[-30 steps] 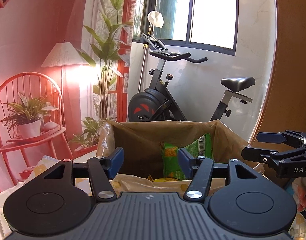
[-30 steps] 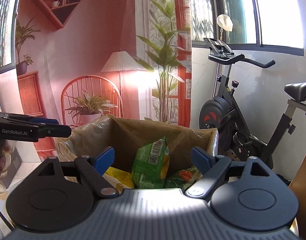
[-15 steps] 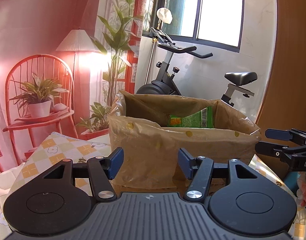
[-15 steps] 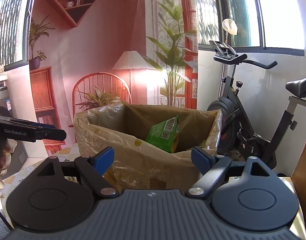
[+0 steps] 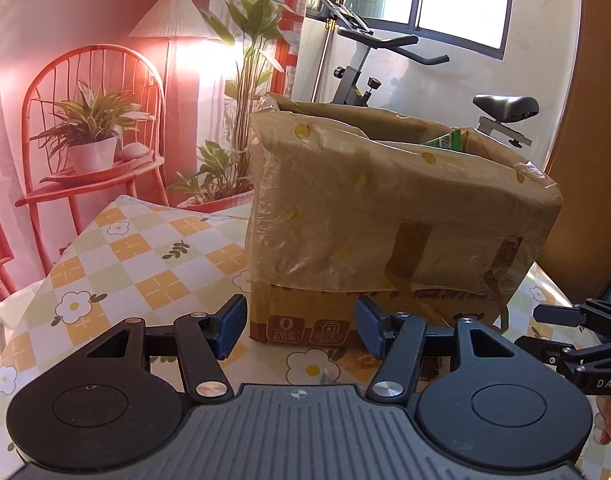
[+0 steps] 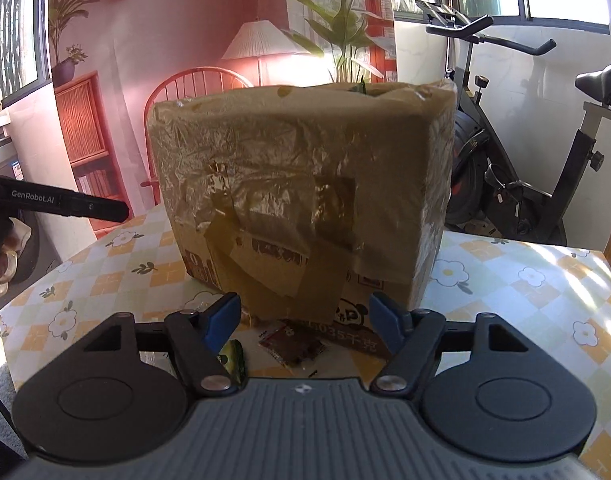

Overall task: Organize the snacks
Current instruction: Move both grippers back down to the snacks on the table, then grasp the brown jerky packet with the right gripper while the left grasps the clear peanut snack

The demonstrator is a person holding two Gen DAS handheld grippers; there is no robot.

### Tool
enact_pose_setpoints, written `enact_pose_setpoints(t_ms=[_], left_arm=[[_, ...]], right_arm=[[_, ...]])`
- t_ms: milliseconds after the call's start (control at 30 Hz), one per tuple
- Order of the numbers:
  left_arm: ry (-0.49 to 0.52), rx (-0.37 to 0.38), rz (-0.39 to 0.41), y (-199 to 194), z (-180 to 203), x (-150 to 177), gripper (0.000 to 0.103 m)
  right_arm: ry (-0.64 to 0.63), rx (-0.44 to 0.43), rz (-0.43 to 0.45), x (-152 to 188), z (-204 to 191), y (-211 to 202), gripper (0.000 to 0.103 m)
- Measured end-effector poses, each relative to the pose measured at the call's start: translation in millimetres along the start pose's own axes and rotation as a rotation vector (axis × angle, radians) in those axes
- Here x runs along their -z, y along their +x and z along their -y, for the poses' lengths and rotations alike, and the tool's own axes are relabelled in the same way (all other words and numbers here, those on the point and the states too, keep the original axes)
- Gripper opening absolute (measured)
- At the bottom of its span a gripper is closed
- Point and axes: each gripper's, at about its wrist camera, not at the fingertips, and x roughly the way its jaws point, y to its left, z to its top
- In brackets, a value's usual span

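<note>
Both jaw pairs stand spread and empty, the right gripper (image 6: 305, 322) closing above a brown snack packet (image 6: 295, 346) lying on the table (image 6: 525, 280) against the cardboard box (image 6: 301, 192). Lowering further before the pinch should help, since the packet lies flat. Left gripper (image 5: 301, 330) waits beside the box.

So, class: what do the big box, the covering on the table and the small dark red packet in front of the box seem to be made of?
Box: brown cardboard, matt, with printed marks low down, wrapped in crinkly, glossy clear film and tan tape.
Table covering: probably wipeable plastic or oilcloth; printed checks and flowers, slight sheen in sunlight.
Packet: likely thin plastic or foil wrapper; creased and faintly shiny.
</note>
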Motion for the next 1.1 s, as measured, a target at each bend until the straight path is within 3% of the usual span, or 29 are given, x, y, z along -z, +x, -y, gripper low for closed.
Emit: enact_pose_setpoints(t_ms=[133, 367, 633, 900, 967, 1100], left_arm=[[0.008, -0.038, 0.005, -2, -16, -7, 0.062], [-0.012, -0.061, -0.017, 10, -27, -5, 0.062], [-0.008, 0.028, -0.074, 45, -8, 12, 0.061], [0.043, 0.185, -0.149, 88, 28, 22, 0.050], [0.050, 0.211, -0.170, 97, 36, 25, 0.045], [0.027, 0.214, -0.188, 104, 40, 30, 0.044]], right_arm=[[-0.008, -0.032, -0.080, 9, -2, 26, 0.064], [0.027, -0.049, -0.192, 9, -1, 81, 0.063], [0.122, -0.013, -0.262, 8, 16, 115, 0.060], [0.051, -0.036, -0.305, 18, 9, 115, 0.055], [0.019, -0.048, -0.314, 21, 4, 110, 0.055], [-0.016, -0.065, -0.316, 19, 1, 107, 0.052]])
